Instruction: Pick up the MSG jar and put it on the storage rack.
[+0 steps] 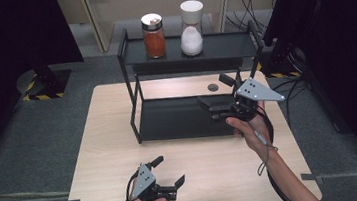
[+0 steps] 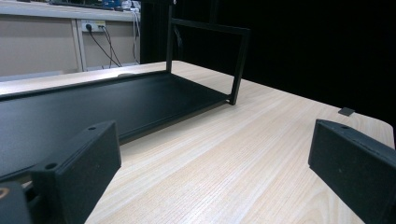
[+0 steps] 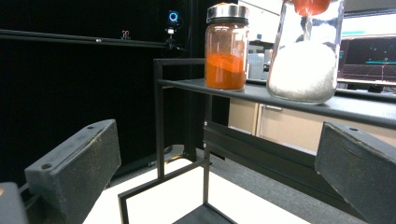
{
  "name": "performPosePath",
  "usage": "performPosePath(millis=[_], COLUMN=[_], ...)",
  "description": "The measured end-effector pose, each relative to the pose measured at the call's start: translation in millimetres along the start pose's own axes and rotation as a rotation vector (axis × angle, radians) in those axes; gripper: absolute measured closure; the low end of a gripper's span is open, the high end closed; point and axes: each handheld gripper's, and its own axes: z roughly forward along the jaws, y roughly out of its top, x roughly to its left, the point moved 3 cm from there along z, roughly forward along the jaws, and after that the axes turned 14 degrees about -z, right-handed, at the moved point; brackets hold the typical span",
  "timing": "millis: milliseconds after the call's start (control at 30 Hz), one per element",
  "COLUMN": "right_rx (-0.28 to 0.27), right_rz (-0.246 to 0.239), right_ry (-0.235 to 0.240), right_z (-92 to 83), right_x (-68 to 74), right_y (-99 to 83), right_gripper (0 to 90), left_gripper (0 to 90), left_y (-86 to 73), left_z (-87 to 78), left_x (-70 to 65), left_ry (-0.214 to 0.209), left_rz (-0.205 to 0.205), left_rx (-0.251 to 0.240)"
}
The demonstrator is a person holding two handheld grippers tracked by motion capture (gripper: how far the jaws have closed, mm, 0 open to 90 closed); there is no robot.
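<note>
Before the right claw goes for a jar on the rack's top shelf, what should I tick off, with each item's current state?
1. Right claw open and empty: ok.
2. Left claw open, empty, low over the table, away from the rack: ok.
3. Orange-filled jar upright on the top shelf, lid on: ok.
4. White-filled jar upright beside it, the two apart: ok.
5. Right claw at jar height: not ok; its own view looks up at the shelf.
6. Lower shelf bare: ok.
</note>
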Motion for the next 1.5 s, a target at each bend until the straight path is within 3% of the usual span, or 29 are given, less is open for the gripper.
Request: performPosePath(millis=[333, 800, 1500], right_rx=[-0.001, 0.006, 0.026], right_rz=[0.002, -0.021, 0.021], right_ry=[0.009, 0.022, 0.050], right_z=[-8.3, -20.5, -45.7], right_x=[6.8, 27.6, 45.3], right_y=[-12.5, -34.9, -70.8], right_gripper=[0.2, 0.2, 0.2], left_gripper=[1.8, 1.8, 1.8], left_y=[-0.7, -0.5, -0.2], left_z=[0.4, 0.0, -1.0], left_x=[-0.9, -0.3, -0.2], left_ry=[0.000, 0.004, 0.011], left_rz=[0.008, 0.007, 0.010], left_rx=[0.000, -0.001, -0.012])
